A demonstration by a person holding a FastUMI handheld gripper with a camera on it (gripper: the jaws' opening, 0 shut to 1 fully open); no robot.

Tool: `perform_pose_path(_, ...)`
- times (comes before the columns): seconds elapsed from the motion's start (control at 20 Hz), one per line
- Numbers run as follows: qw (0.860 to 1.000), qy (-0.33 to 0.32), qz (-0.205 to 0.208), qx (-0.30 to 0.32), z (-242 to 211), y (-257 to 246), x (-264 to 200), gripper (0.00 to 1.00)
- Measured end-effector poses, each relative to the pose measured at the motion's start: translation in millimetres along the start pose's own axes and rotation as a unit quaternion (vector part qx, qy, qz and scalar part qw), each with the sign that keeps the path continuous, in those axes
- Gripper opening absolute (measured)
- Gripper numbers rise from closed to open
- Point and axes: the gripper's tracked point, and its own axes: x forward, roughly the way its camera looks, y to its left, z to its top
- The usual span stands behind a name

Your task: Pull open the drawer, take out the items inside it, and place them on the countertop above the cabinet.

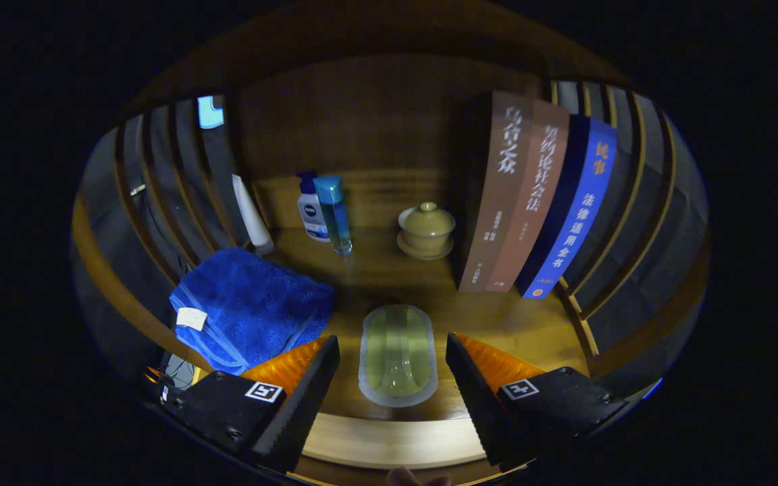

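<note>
While the claw [392,378] gapes wide, a pale dish [399,356] (between its fingers) rests on the wooden countertop [389,277].

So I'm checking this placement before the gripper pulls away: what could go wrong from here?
The gripper is open, its fingers either side of the clear oblong container without touching it. Risks, as I judge them:
1. The container lies near the countertop's front edge; a finger clipping it on withdrawal might push it off.
2. The folded blue towel lies just beside the left finger and might snag.
</note>
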Motion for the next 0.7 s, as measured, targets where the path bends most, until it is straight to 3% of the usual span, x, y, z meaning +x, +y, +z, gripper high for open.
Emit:
perform_pose_path(0.15, 0.995, -0.099, 0.029, 0.007, 13.4, 12.6, -44.4, 1.00)
perform_pose_path(0.4, 0.968, -0.243, 0.057, 0.015, 24.3, 25.2, -130.5, 1.00)
perform_pose_path(0.6, 0.950, -0.304, 0.070, 0.021, -2.3, 40.0, -181.4, 0.99)
perform_pose_path(0.7, 0.949, -0.309, 0.057, 0.026, -26.4, 38.4, -195.8, 0.99)
